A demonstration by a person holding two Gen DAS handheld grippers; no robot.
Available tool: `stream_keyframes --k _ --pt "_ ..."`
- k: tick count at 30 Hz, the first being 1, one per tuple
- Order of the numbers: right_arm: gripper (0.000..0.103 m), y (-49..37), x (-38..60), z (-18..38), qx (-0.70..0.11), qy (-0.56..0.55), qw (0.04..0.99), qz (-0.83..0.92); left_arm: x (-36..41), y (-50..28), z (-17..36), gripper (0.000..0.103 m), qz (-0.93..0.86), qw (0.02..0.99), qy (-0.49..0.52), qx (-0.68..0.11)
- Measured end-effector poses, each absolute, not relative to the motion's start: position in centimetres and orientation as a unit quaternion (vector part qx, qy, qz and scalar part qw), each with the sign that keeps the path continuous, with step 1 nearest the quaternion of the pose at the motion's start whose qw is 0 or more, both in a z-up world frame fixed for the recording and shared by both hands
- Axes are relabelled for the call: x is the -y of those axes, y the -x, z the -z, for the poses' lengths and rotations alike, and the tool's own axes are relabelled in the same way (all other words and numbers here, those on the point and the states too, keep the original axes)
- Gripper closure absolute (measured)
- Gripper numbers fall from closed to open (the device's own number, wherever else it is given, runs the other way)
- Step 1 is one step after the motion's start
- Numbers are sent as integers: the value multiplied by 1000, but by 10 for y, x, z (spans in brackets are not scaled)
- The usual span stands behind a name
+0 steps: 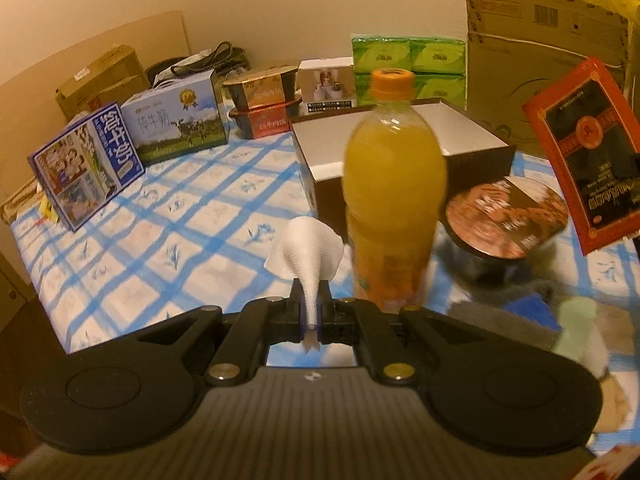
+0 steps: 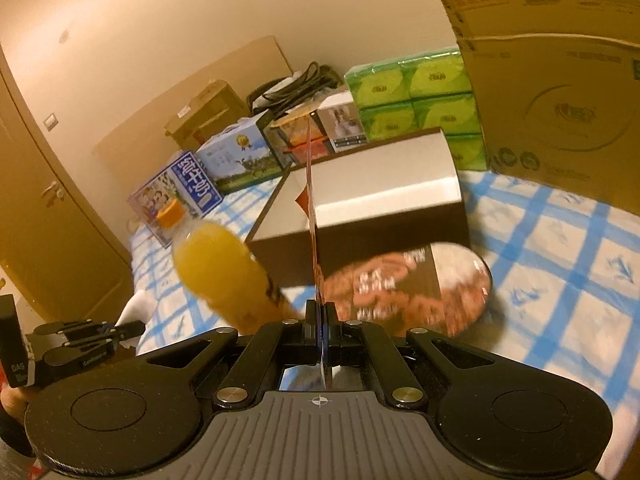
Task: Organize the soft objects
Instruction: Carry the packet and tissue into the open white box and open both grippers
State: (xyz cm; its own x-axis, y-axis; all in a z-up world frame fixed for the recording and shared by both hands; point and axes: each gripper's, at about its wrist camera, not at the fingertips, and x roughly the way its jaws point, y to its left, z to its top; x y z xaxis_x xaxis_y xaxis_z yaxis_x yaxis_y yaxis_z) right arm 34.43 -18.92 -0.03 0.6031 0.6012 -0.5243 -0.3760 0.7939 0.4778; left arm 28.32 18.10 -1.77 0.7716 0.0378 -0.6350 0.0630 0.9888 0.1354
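Observation:
My left gripper (image 1: pixel 311 308) is shut on a white paper tissue (image 1: pixel 306 254), which fans out above the fingers over the blue checked cloth. My right gripper (image 2: pixel 321 312) is shut on a flat red and black packet (image 2: pixel 311 208), seen edge-on in the right wrist view; its face shows at the right of the left wrist view (image 1: pixel 586 152), held in the air. An open dark box with a white inside (image 1: pixel 400 148) lies beyond both grippers; it also shows in the right wrist view (image 2: pixel 380 188). A pale green soft item (image 1: pixel 580 332) lies blurred at the lower right.
An orange juice bottle (image 1: pixel 394 200) stands just right of the tissue. A round instant noodle bowl (image 1: pixel 506 224) sits by the box. Milk cartons (image 1: pixel 86 164), noodle trays (image 1: pixel 262 100), green tissue packs (image 1: pixel 412 68) and a large cardboard box (image 1: pixel 544 64) line the back.

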Motion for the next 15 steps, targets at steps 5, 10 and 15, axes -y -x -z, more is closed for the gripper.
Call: stream_keyframes --k 5,10,15 --pt "102 -383 179 -1 -337 -159 886 -277 -207 -325 20 99 4 942 -77 -327" --pt "102 -423 171 -5 -323 -166 890 -276 -221 -369 19 99 14 945 -80 -317" --pt "102 -471 160 -6 -315 -180 889 -279 -226 -419 15 99 43 949 -84 -300"
